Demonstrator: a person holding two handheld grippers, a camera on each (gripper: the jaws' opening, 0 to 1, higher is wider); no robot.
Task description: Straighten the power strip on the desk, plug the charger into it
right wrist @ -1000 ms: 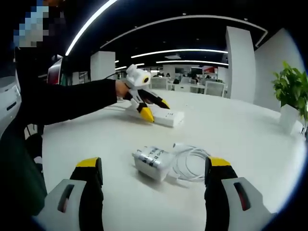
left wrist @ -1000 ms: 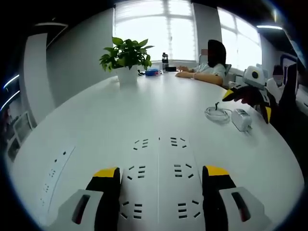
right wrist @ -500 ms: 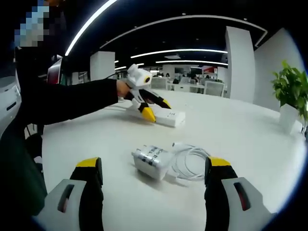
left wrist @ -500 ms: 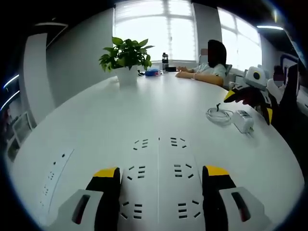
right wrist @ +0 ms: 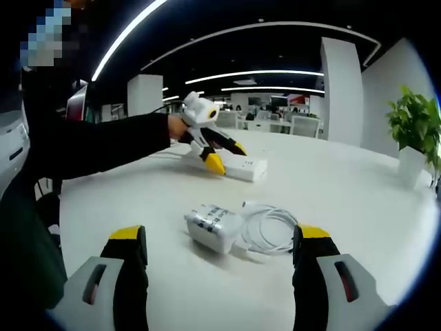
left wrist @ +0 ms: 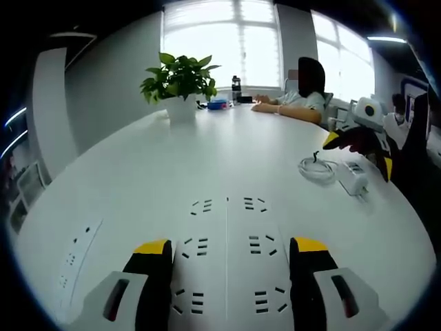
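Your left gripper (left wrist: 229, 256) hovers with jaws spread wide apart over the white power strip (left wrist: 227, 241) lying flat on the desk (left wrist: 165, 158). Your right gripper (right wrist: 220, 256), jaws also spread and empty, points at the white charger (right wrist: 212, 228) just ahead, its coiled cable (right wrist: 270, 229) touching it. Farther back stands a potted plant (left wrist: 180, 84).

Smooth matt white desk top (right wrist: 358, 193), glossy white plastic charger brick (right wrist: 212, 228), and that flat white plastic power strip (left wrist: 227, 255) looks satin-smooth.
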